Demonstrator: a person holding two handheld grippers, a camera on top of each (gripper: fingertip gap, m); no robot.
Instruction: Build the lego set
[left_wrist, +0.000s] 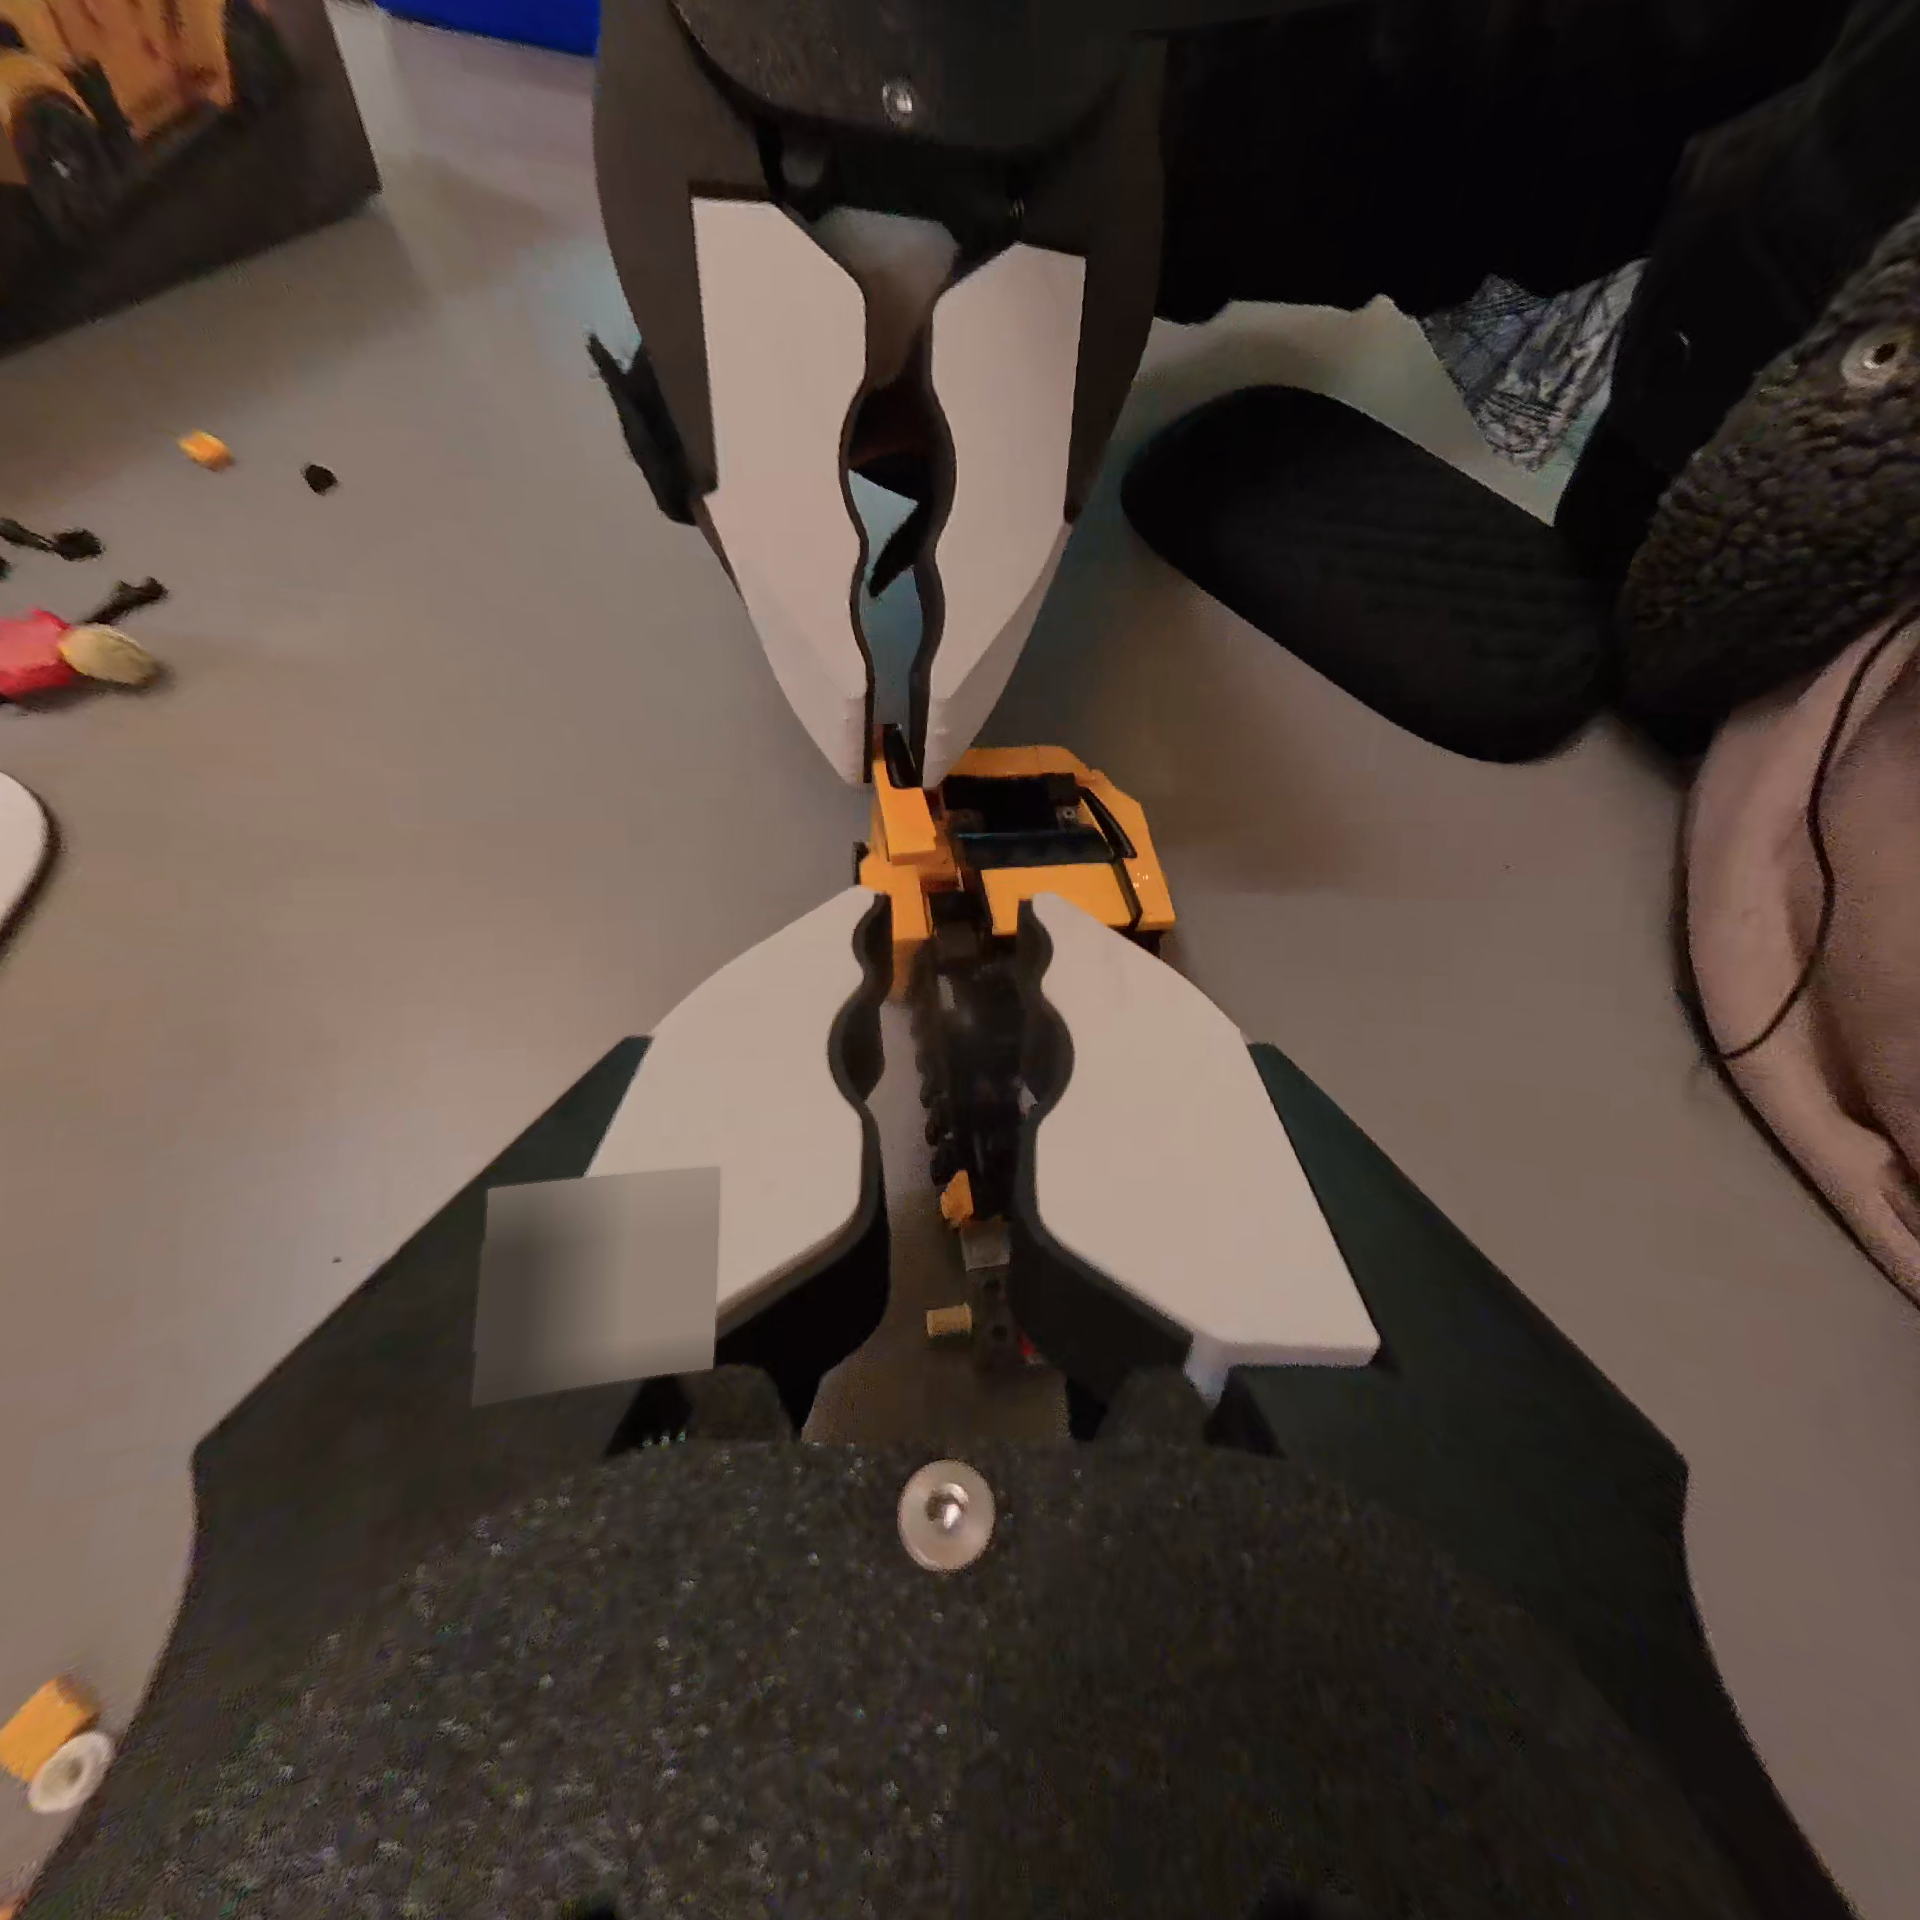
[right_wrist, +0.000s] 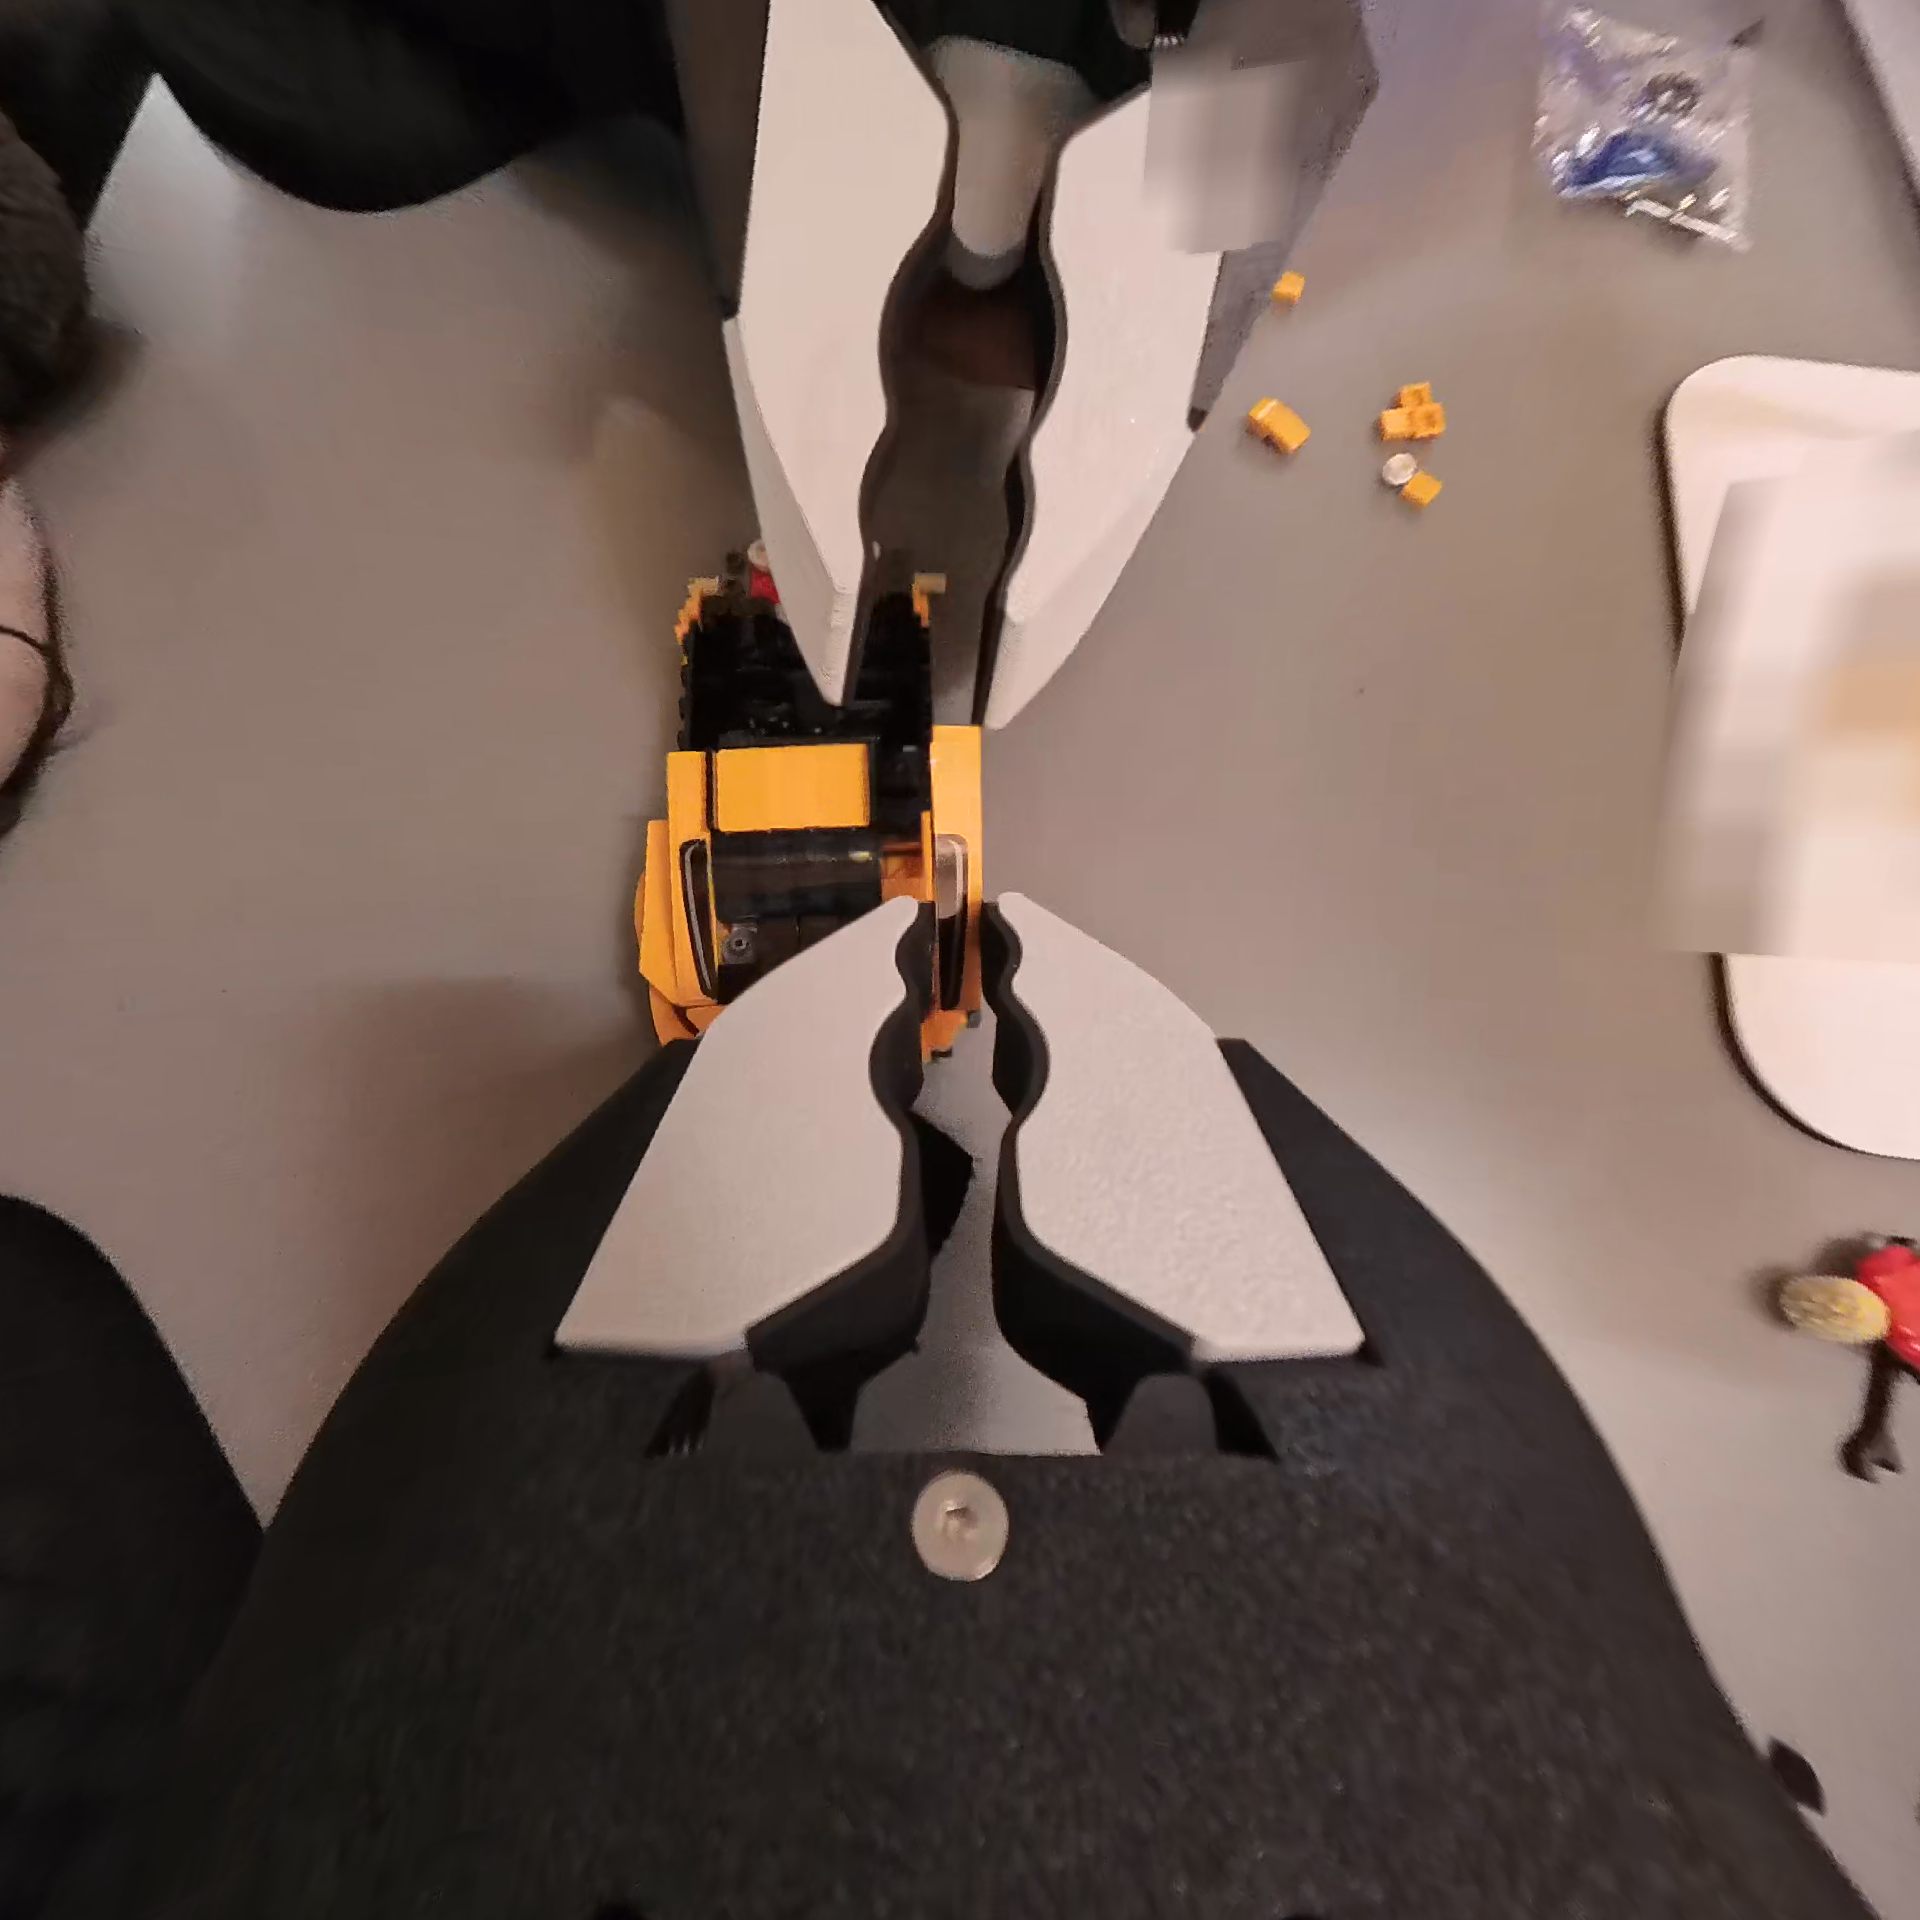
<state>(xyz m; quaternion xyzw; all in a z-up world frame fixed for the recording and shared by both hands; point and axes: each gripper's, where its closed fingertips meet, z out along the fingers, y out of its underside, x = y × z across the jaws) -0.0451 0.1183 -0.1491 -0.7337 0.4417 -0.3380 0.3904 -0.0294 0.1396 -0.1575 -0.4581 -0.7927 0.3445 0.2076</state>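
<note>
The right gripper (right_wrist: 956, 920) is nearly closed, its 2 dark pads pinching the thin yellow side wall of the yellow and black brick car (right_wrist: 790, 790) at the end nearest to it. The left wrist view shows the same pinch from the far side, with a narrow yellow-and-black edge caught between the tips. The left gripper (left_wrist: 956, 914) faces it from the opposite end with its jaws apart. Its fingers straddle the car's black studded section, and a strip of grey shows between the pad and the bricks on at least 1 side, so it grips nothing.

A brick-built body like this probably parts easily at its seams. A pinch on 1 thin wall would therefore do best kept square and light, with the wider jaws centred over the black section rather than pushing it sideways.

The car stands on the grey table (left_wrist: 416, 935) directly between the 2 grippers. It has a yellow shell, a dark glossy windscreen, an open black interior and black trim lines.

Farther out, beside the left gripper, lie loose yellow bricks (right_wrist: 1403, 416) and a clear bag of parts (right_wrist: 1642, 135). To the right gripper's right are a white tray (right_wrist: 1818, 1039) and a small red figure (right_wrist: 1891, 1299).
</note>
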